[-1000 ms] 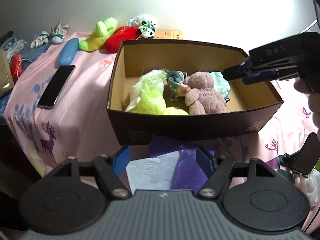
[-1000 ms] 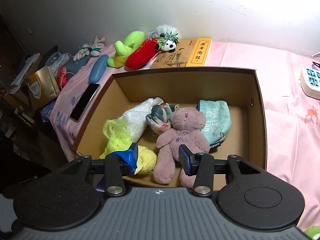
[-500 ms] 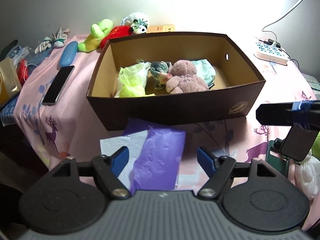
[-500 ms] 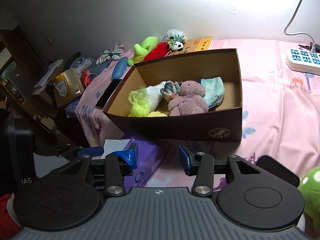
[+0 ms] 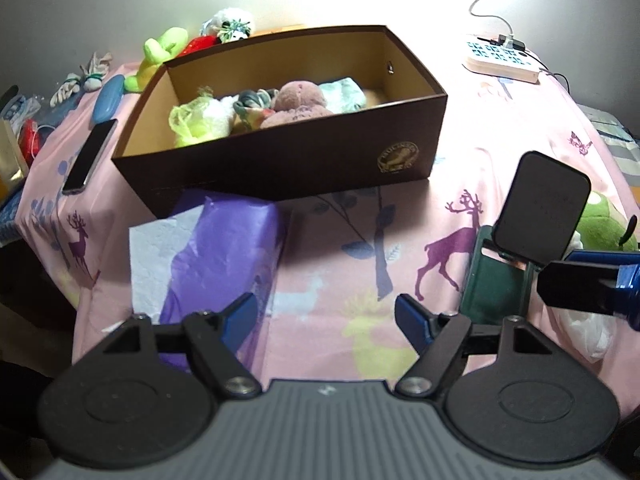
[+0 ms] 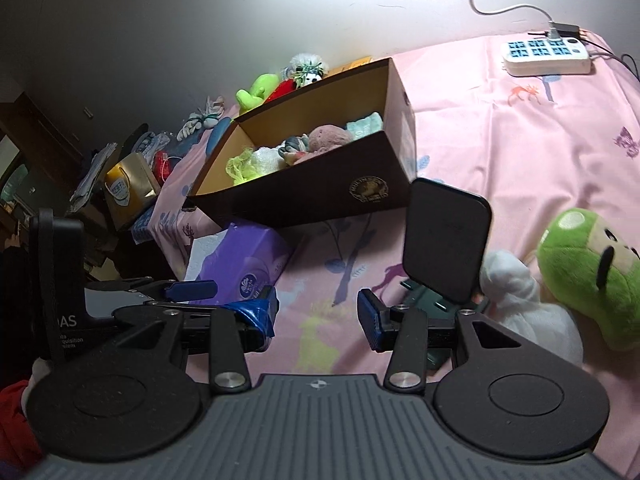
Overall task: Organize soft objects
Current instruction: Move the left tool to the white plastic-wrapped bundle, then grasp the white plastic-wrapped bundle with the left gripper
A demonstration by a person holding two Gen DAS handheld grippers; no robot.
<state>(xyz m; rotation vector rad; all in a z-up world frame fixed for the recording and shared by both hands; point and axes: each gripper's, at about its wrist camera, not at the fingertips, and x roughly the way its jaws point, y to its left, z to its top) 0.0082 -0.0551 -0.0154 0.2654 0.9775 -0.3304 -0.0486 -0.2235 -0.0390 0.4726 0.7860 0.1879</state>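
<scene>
Both your claws, left gripper (image 5: 325, 314) and right gripper (image 6: 317, 314), gape empty at frame bottom; brown box (image 5: 304, 162) of soft toys sits upper centre.

The box's front wall (image 5: 280, 160) hides most of the pink bear (image 5: 298, 98).

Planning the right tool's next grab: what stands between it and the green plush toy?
The black phone stand and white plush sit just left of the green plush toy; right tool is open.
</scene>
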